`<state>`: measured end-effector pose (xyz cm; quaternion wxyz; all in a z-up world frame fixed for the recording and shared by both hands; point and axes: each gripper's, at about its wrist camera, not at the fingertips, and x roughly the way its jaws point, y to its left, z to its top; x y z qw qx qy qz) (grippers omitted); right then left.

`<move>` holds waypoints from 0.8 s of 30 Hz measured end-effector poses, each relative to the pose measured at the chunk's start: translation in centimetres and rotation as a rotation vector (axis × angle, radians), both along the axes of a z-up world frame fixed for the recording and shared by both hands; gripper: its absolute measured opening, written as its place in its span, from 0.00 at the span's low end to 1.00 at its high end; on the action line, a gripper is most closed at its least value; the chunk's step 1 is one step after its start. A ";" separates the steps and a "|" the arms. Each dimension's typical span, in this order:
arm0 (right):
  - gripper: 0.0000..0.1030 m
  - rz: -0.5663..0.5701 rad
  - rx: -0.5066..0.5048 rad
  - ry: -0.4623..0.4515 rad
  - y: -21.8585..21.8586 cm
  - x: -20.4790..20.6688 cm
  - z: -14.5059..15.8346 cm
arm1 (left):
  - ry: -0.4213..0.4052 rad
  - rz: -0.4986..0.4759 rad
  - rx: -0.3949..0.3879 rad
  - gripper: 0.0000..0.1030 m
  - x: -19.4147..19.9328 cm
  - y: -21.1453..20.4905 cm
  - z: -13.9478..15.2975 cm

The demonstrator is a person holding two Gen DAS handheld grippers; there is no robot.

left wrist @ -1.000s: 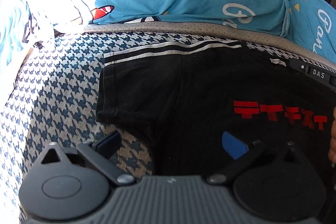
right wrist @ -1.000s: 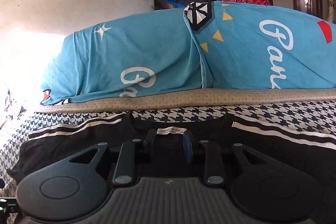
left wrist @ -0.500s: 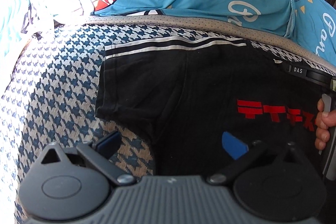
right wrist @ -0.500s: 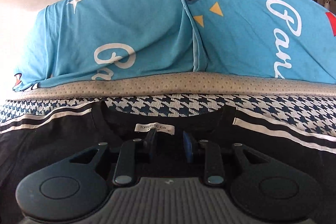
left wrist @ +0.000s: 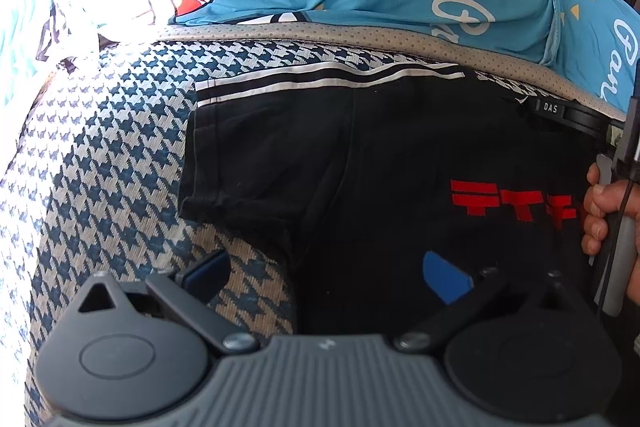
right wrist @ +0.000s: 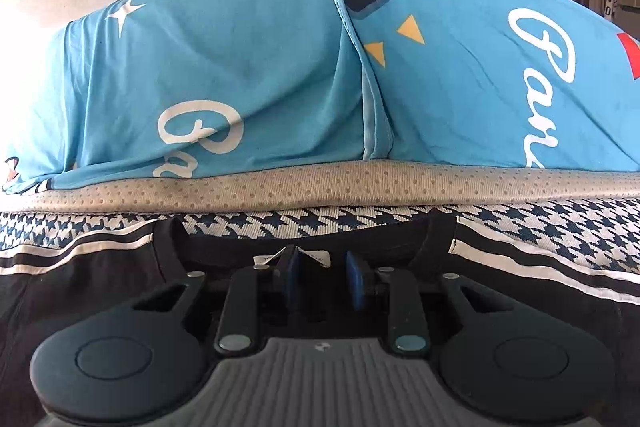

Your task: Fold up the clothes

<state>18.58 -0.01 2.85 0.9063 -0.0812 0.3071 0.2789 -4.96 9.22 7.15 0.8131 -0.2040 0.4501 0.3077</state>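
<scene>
While the black T-shirt point(left wrist: 360, 163) lies flat, front up, on the houndstooth cover point(left wrist: 100, 155), the left gripper point(left wrist: 326, 273) hangs over its lower side edge beside the sleeve, jaws wide apart, gripping nothing. The right gripper point(right wrist: 320, 279) sits at the collar point(right wrist: 312, 241), jaws narrowed with a clear gap, left pad against the white neck label point(right wrist: 294, 259), fabric not pinched. A blue printed sheet point(right wrist: 240, 75) is bunched behind the shirt.
</scene>
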 end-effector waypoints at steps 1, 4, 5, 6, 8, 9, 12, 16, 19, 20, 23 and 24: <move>0.24 -0.003 0.005 0.001 0.0 0.1 0.0 | -0.002 0.001 0.000 1.00 -0.1 0.0 0.0; 0.24 -0.018 0.019 0.002 -0.1 0.0 0.1 | 0.000 -0.004 0.011 1.00 0.0 -0.1 0.1; 0.25 -0.018 0.024 0.006 -0.3 -0.2 0.3 | -0.001 -0.005 0.014 1.00 0.0 -0.1 0.2; 0.25 -0.017 0.029 0.010 -0.4 -0.3 0.5 | -0.005 -0.005 0.017 1.00 -0.1 -0.1 0.3; 0.25 -0.011 0.044 0.021 -0.9 -0.6 1.1 | -0.012 -0.005 0.020 1.00 -0.2 -0.1 0.5; 0.25 -0.005 0.051 0.024 -1.3 -0.8 1.4 | -0.014 -0.005 0.022 1.00 -0.2 -0.1 0.6; 0.25 0.009 0.043 0.002 -2.9 -1.5 2.7 | -0.019 -0.011 0.026 1.00 -0.3 -0.2 0.9; 0.25 -0.003 0.053 0.042 -6.3 -2.1 3.8 | -0.014 -0.030 0.041 1.00 -0.3 -0.8 1.0; 0.27 -0.022 0.037 0.064 -9.3 -2.8 4.2 | -0.007 -0.044 0.051 1.00 -0.4 -1.2 0.9; 0.29 -0.031 0.029 0.061 -10.1 -3.0 4.4 | -0.005 -0.047 0.052 1.00 -0.4 -1.4 0.9; 0.32 -0.083 0.043 0.076 -13.7 -3.0 4.2 | -0.001 -0.055 0.053 1.00 -0.7 -1.6 0.8; 0.32 -0.111 0.047 0.076 -14.9 -2.9 4.2 | -0.001 -0.058 0.053 1.00 -0.8 -1.7 0.8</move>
